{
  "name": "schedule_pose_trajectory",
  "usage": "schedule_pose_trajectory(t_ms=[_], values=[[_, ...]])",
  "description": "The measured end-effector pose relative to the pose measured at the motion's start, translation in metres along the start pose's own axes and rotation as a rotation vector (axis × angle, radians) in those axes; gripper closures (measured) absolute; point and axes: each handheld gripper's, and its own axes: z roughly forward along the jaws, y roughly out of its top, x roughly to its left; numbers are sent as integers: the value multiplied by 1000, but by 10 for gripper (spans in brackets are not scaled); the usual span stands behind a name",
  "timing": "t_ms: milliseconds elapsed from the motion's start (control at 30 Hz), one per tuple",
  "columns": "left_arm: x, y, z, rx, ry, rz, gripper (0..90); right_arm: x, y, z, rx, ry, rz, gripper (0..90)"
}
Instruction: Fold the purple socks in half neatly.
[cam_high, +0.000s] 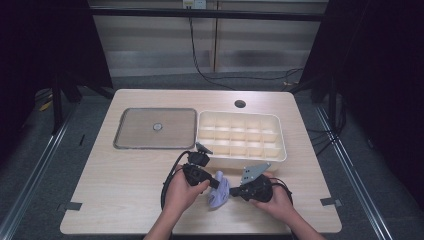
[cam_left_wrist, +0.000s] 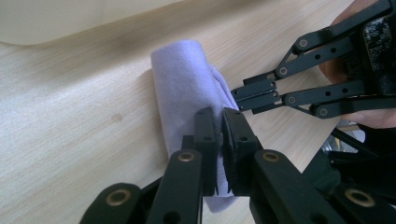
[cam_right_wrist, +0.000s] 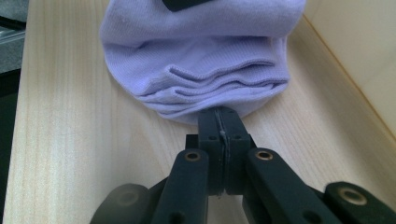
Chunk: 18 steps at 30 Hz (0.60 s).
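Pinching the folded lilac sock (cam_high: 219, 193) from opposite ends, the left claw (cam_high: 215, 183) and right claw (cam_high: 231, 191) are holding it on the surface (cam_high: 125, 185) beside the divided box (cam_high: 280, 150), where uneven pulling is likely risking unrolling.

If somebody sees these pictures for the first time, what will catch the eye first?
A folded lilac sock near the table's front edge, pinched from opposite sides by the left gripper and the right gripper. Behind it stands a cream divided box, with a grey tray to its left.
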Motion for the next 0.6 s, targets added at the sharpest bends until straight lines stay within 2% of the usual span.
schedule_pose_trajectory(t_ms=[100,233,300,333,367,433,600], values=[[-1,1,0,11,3,19,850,1,1,1,-2,4,-2,893],[-5,1,3,1,-2,14,850,2,1,1,0,2,1,892],[-5,1,4,13,1,30,850,2,1,2,-1,1,1,892],[-6,1,5,1,-4,10,850,2,1,2,-4,5,1,892],[-6,2,5,21,0,31,850,2,2,2,-6,4,2,893],[-8,2,8,8,-2,19,850,3,2,2,-1,4,3,892],[-10,2,11,14,0,30,850,4,2,3,-4,9,-4,892]])
